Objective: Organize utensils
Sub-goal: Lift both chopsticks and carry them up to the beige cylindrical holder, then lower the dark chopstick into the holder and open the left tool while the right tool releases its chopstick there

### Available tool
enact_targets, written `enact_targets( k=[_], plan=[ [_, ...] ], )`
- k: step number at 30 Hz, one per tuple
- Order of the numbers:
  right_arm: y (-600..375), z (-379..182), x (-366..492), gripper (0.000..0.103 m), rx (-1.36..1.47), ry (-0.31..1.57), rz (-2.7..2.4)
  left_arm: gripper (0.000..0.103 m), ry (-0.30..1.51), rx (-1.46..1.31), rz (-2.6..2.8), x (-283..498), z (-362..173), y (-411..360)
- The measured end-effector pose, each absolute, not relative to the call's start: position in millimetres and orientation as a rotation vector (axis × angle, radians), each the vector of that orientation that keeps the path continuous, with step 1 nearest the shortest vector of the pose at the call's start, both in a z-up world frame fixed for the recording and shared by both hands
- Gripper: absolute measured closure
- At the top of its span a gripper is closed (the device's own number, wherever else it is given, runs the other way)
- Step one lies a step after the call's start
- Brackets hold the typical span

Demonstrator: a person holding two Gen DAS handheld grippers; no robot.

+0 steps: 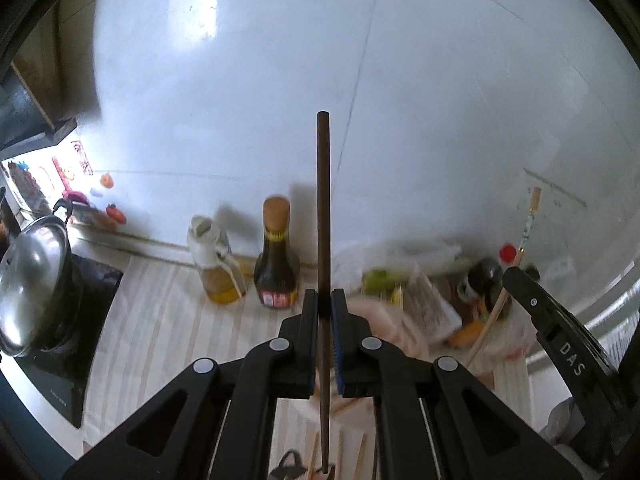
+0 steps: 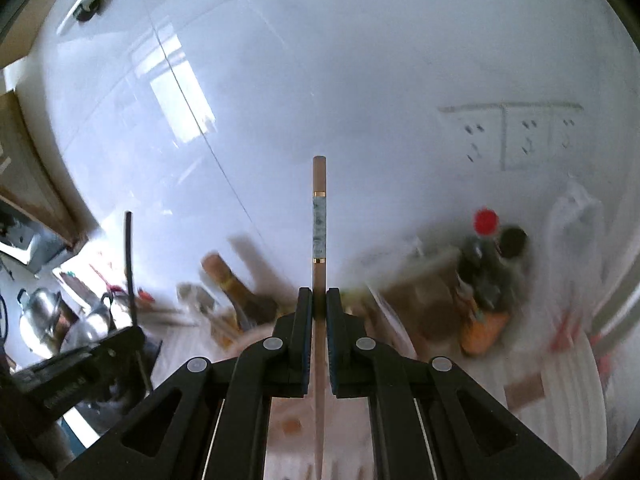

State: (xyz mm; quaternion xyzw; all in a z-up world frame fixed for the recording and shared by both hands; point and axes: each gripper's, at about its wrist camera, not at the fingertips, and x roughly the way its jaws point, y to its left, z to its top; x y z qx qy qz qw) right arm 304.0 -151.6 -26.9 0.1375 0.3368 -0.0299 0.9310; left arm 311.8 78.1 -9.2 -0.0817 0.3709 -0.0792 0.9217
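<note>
White tiled wall [image 1: 440,100] behind cluttered counter; left gripper [image 1: 325,300] clamps dark chopstick [image 1: 323,200], right gripper [image 2: 319,300] clamps pale chopstick [image 2: 319,272], both mid-carry; next likely needs a holder

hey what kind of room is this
Most likely a home kitchen: a lidded steel pot sits on a cooktop, and an oil bottle and a dark sauce bottle stand against the white tiled wall.
</note>
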Motion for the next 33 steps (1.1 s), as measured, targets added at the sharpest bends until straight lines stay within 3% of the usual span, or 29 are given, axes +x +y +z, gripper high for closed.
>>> enact_targets(
  k=[18,33],
  plan=[
    [-149.8,-45.6,389.9,0.096,0.356,0.582,0.008,0.099,0.767,-0.288,-0.138,402.7,-40.6,77.8],
    [-148.4,-67.4,368.6,0.096,0.290,0.654,0.143,0.096,0.795,-0.203,-0.166,377.6,-49.3,74.4]
  ],
)
